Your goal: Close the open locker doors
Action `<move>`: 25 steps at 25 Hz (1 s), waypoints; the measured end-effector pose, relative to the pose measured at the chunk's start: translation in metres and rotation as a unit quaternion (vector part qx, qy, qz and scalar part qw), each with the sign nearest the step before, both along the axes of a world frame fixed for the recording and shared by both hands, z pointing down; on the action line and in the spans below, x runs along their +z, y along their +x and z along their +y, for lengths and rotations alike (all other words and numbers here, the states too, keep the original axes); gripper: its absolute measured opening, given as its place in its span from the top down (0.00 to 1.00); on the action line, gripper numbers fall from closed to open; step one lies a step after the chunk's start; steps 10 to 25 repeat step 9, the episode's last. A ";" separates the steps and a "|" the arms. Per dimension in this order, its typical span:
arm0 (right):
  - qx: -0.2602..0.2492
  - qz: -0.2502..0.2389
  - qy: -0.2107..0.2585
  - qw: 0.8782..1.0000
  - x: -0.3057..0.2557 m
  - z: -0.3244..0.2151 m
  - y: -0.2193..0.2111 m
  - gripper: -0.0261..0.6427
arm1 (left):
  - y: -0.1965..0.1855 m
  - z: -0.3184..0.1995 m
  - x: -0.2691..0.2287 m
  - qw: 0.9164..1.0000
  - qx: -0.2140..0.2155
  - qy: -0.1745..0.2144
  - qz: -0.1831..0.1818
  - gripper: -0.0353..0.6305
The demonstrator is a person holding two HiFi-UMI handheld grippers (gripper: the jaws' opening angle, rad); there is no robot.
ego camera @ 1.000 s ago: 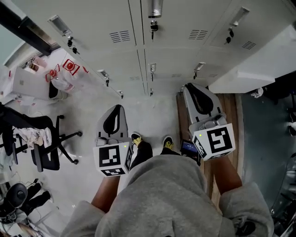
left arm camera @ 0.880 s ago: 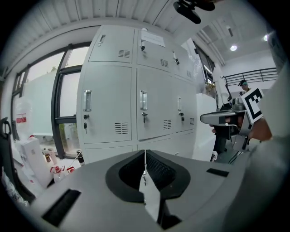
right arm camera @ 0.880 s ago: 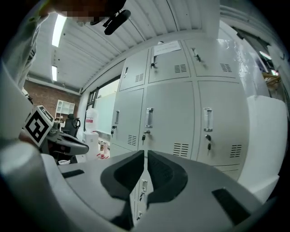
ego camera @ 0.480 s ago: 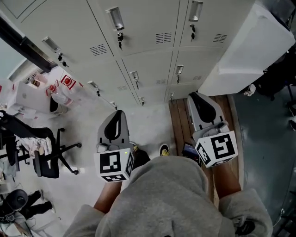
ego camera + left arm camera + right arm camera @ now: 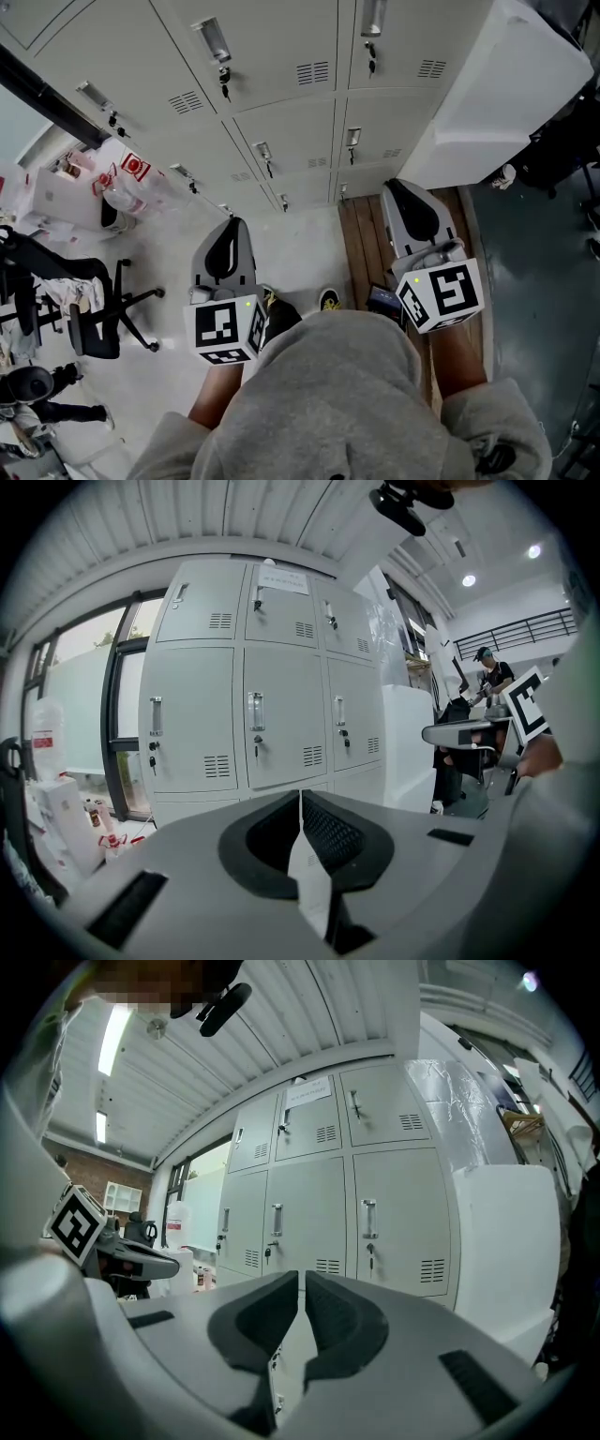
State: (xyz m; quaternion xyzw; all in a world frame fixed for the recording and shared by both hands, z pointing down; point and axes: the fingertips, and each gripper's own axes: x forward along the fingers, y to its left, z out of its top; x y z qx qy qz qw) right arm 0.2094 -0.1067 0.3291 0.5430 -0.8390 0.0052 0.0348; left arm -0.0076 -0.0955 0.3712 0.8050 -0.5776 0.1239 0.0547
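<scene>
Because every door showing on the lockers [image 5: 281,94] looks flush, with handles and keys in place, the first risk is wasted effort: I cannot find an open door in any view, and pressing on a shut one would achieve nothing. The locker bank stands at 12 o'clock from the person, apart from both tools.

The left hand-held gripper [image 5: 232,234] has its jaws pressed together with nothing between them, and the right hand-held gripper [image 5: 398,192] is the same, narrow and empty. Both point at the lower doors.

A large white block [image 5: 506,103] at 2 o'clock stands against the lockers' right end. Whether it is a cabinet or a swung-out door is unclear. If it is a door, it lies nearest the right tool, and a push from a closed jaw tip could skid off smooth metal.

Keys [image 5: 224,91] hang from the locks, so a tip sliding across a door could catch one and bend it.

An office chair [image 5: 94,300] sits at 9 o'clock and a wooden strip of floor [image 5: 361,234] runs underfoot at 1 o'clock; a sideways step while looking up could catch either.
</scene>
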 end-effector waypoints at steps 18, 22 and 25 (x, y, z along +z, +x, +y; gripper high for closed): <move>-0.017 0.002 -0.001 1.000 0.011 -0.003 0.000 0.90 | 0.012 0.002 0.015 1.000 -0.001 -0.014 0.003 0.92; -0.017 0.002 -0.001 1.000 0.011 -0.003 0.000 0.90 | 0.012 0.002 0.015 1.000 -0.001 -0.014 0.003 0.92; -0.017 0.002 -0.001 1.000 0.011 -0.003 0.000 0.90 | 0.012 0.002 0.015 1.000 -0.001 -0.014 0.003 0.92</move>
